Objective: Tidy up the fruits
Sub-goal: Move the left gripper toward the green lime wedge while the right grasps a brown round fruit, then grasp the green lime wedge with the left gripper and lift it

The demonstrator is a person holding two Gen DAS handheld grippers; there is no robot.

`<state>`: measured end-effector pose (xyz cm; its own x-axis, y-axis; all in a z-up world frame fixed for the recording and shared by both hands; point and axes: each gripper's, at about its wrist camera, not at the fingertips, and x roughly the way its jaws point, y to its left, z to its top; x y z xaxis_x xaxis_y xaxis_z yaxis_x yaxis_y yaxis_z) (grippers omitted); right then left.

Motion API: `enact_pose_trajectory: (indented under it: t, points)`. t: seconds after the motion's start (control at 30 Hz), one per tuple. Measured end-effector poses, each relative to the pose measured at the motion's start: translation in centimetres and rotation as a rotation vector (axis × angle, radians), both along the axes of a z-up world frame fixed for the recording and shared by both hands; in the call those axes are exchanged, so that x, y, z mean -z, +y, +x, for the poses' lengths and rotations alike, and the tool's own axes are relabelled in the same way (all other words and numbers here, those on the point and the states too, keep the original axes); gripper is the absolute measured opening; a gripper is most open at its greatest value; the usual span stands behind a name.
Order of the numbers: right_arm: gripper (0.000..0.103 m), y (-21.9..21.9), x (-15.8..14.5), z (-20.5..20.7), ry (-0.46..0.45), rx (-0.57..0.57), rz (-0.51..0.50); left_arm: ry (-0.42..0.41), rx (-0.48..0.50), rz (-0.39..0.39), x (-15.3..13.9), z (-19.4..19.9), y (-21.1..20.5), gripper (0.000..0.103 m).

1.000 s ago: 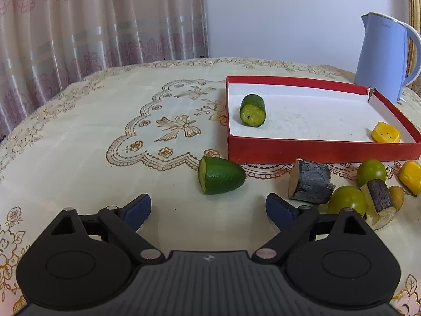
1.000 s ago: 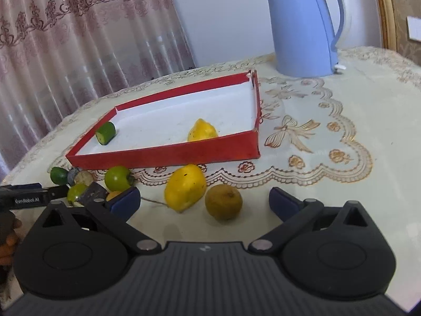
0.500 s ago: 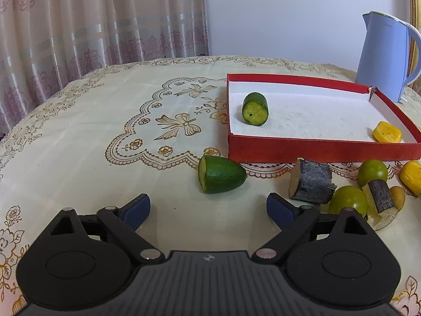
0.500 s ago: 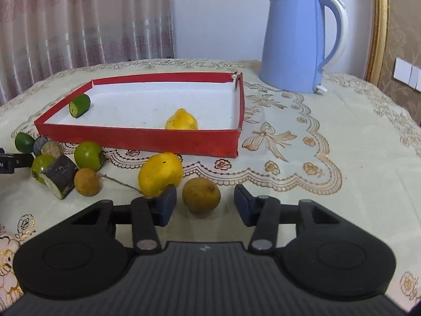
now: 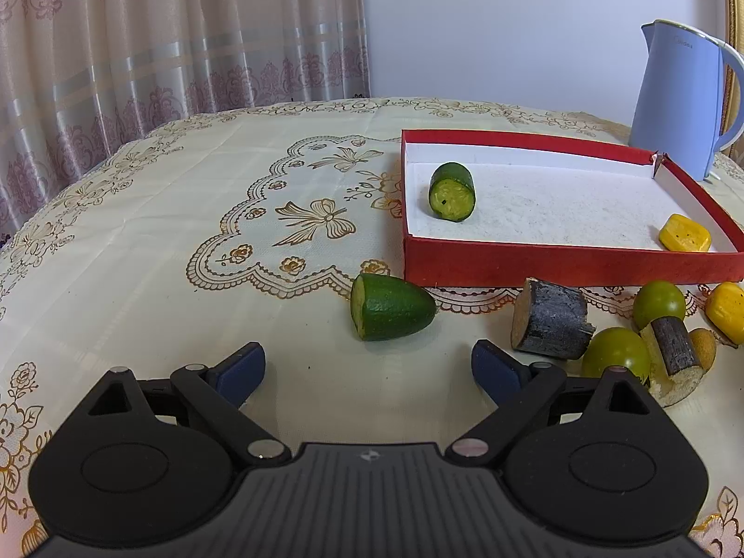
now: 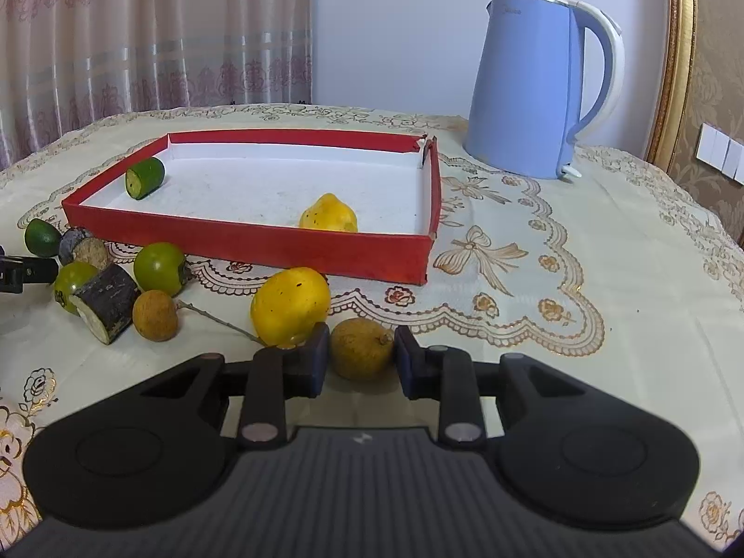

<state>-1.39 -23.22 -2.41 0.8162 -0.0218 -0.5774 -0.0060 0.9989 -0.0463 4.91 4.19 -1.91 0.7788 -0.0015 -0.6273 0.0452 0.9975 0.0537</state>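
Observation:
A red tray [image 6: 260, 244] [image 5: 558, 265] holds a green cucumber piece [image 6: 145, 178] [image 5: 452, 191] and a yellow fruit piece [image 6: 329, 215] [image 5: 685, 232]. My right gripper [image 6: 362, 353] has closed around a brown longan [image 6: 362, 348] on the cloth; both pads touch it. A yellow lemon [image 6: 290, 305] lies just left of it. My left gripper [image 5: 368, 365] is open and empty, just short of a green cut fruit end [image 5: 391, 307].
Loose on the cloth: two green round fruits [image 6: 160, 267], dark bark-covered pieces [image 6: 108, 301] [image 5: 551, 321], a second longan [image 6: 155, 315]. A blue kettle [image 6: 539, 83] stands behind the tray's right corner. Curtains hang behind the table.
My right gripper has swung to face the tray, moved up to the brown longan and narrowed its jaws until they touch it. My left gripper has barely moved.

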Motion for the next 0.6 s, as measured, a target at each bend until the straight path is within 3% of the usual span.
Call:
enact_pose_trajectory:
  t: [0.47,0.6]
  points:
    - [0.028,-0.4,0.0,0.1,0.0,-0.001,0.026,0.015,-0.001,-0.012,0.0,0.4,0.3,0.096]
    - [0.029,-0.4,0.0,0.1,0.0,-0.001,0.031,-0.006,0.014,0.069,-0.4,0.7,-0.6,0.093]
